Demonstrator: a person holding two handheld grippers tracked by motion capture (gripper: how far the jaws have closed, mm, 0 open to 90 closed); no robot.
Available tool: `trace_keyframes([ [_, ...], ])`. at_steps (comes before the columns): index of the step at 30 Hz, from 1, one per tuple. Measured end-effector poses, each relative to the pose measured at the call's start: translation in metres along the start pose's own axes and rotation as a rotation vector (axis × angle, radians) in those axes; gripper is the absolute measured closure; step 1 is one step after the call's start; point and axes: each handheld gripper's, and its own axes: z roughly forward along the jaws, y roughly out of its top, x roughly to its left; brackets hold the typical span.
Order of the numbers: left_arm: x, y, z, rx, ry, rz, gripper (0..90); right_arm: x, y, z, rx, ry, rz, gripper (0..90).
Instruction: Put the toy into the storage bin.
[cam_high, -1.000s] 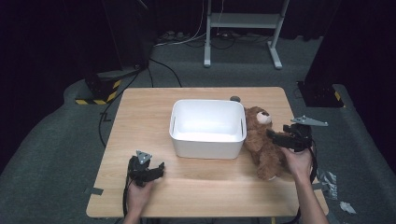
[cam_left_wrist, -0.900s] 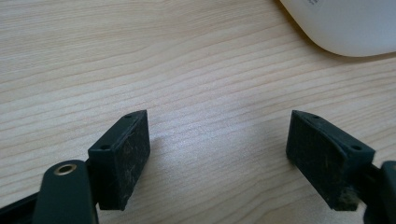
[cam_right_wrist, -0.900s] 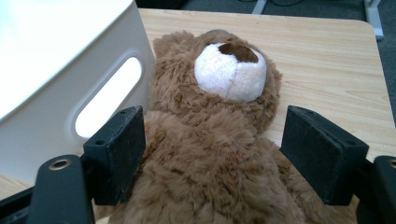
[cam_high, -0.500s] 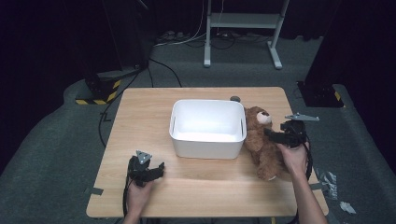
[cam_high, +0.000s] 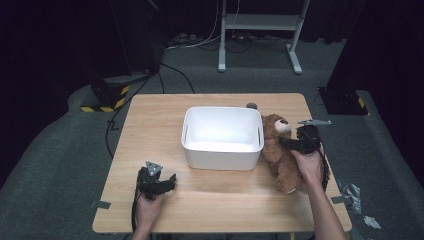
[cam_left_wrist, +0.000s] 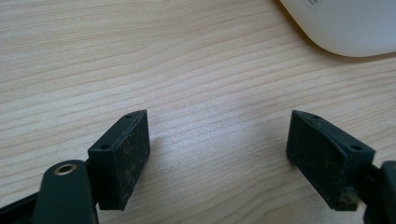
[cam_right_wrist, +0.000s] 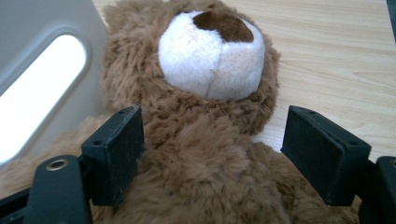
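The table (cam_high: 150, 125) carries a white plastic bin (cam_high: 222, 137) at its middle, a little toward the far edge. A brown teddy bear (cam_high: 280, 155) lies on its back just beside the bin's right wall, between that wall and the right edge of the table, head toward the far edge.

Change noted: over the last second the right gripper (cam_high: 295, 144) has crept in over the bear, from its right flank toward its chest. In the right gripper view the jaws stand wide, one on each side of the bear's neck and upper chest, nothing clamped yet. Judgement: a grasp of the bear is being lined up, likely for a lift into the bin.

The left gripper (cam_high: 167, 182) has not moved; it rests near the near edge, left of centre, jaws wide over bare wood.

Room: the bin wall crowds the left-hand jaw; open table lies on the bear's right. A small dark object (cam_high: 251, 105) sits behind the bin, too small to identify.
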Motion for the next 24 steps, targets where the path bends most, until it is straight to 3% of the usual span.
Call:
trace_keyframes([
  [12, 0.0, 0.0, 0.0, 0.0, 0.0, 0.0, 21.5, 0.0, 0.002, 0.018, 0.044, 0.007, 0.046, 20.7],
  [24, 0.0, 0.0, 0.0, 0.0, 0.0, 0.0, 21.5, 0.005, 0.004, 0.027, 0.096, 0.043, 0.02, 20.6],
])
